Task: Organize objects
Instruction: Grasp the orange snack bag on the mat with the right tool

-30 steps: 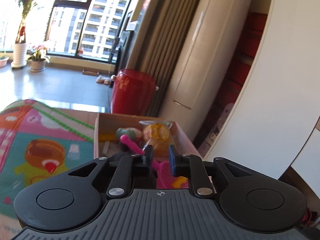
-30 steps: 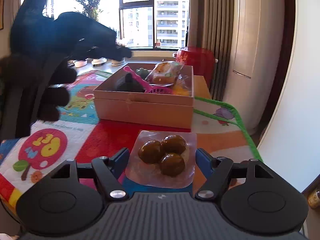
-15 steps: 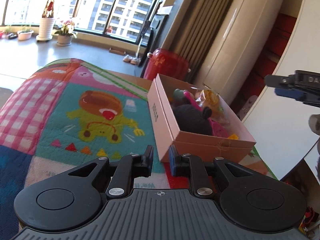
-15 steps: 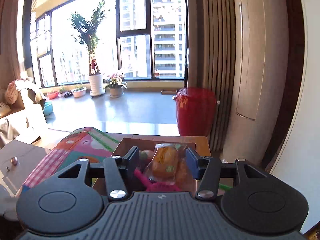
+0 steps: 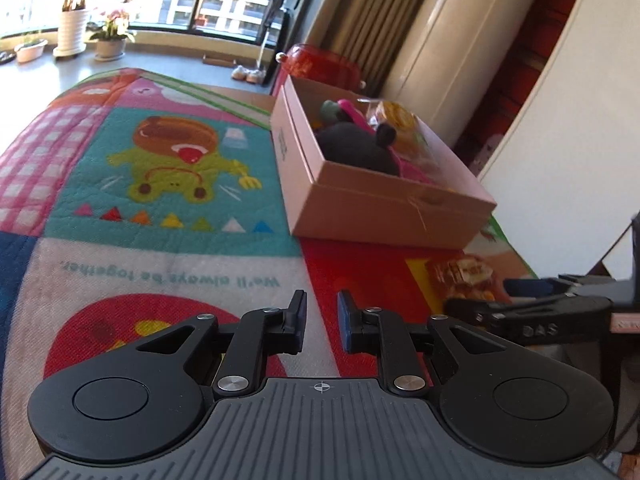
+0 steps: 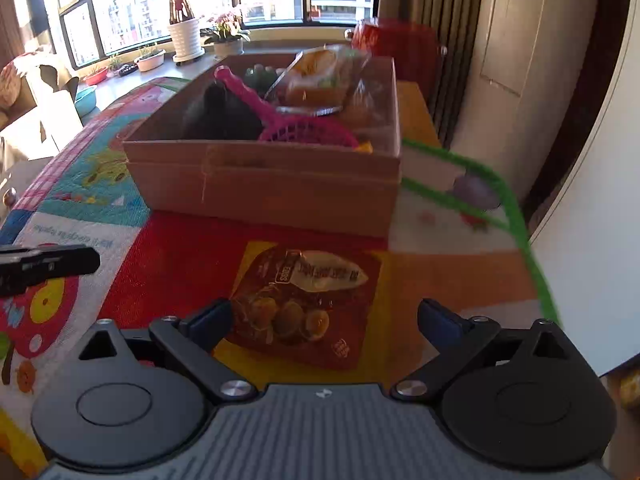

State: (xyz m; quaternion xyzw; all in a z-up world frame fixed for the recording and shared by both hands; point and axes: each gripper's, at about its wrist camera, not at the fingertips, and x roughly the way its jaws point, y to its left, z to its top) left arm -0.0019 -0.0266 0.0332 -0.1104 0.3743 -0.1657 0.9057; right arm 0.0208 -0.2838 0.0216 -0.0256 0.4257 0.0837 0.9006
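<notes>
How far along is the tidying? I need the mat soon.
Done: the cardboard box already holds a dark plush, a pink scoop and wrapped snacks. In hand: nothing; the right gripper is opening over the egg packet on the mat. Left: boxing that packet.

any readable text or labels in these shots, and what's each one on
"We'll always be together." upside down on the play mat
"EGGS" on the snack packet; its other print is too blurred
"DAS" on the right hand-held gripper
Print on the cardboard box side: too small to read
</notes>
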